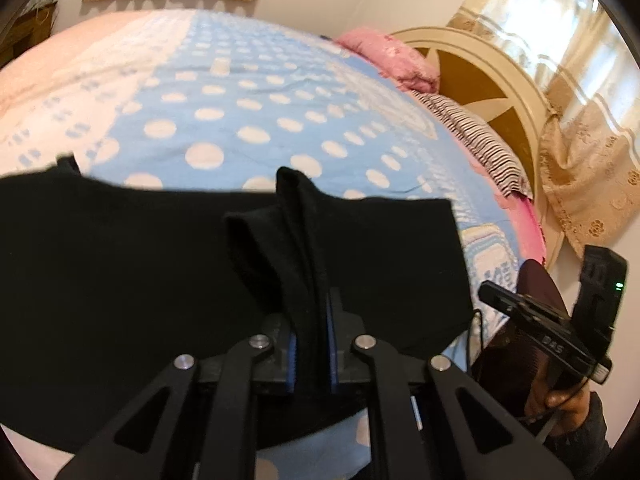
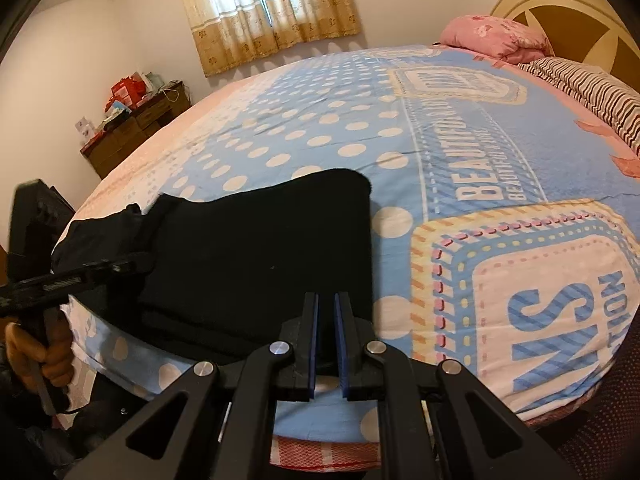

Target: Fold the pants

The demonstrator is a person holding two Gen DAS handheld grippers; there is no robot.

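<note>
Left claw (image 1: 312, 344) pinched on a raised fold of the black pants (image 1: 120, 280). Pants spread flat on the bed (image 2: 320, 132), long axis running sideways across the near edge. Right claw (image 2: 326, 344) nearly closed at the pants' right edge; grip unclear from here.

a: what sort of place is this?
b: a home bedroom: blue polka-dot bedspread (image 2: 320, 128) ahead of the tool, pink pillow (image 2: 496, 36) by the cream headboard (image 1: 480, 64), beige lace curtains (image 2: 264, 12) beyond.
</note>
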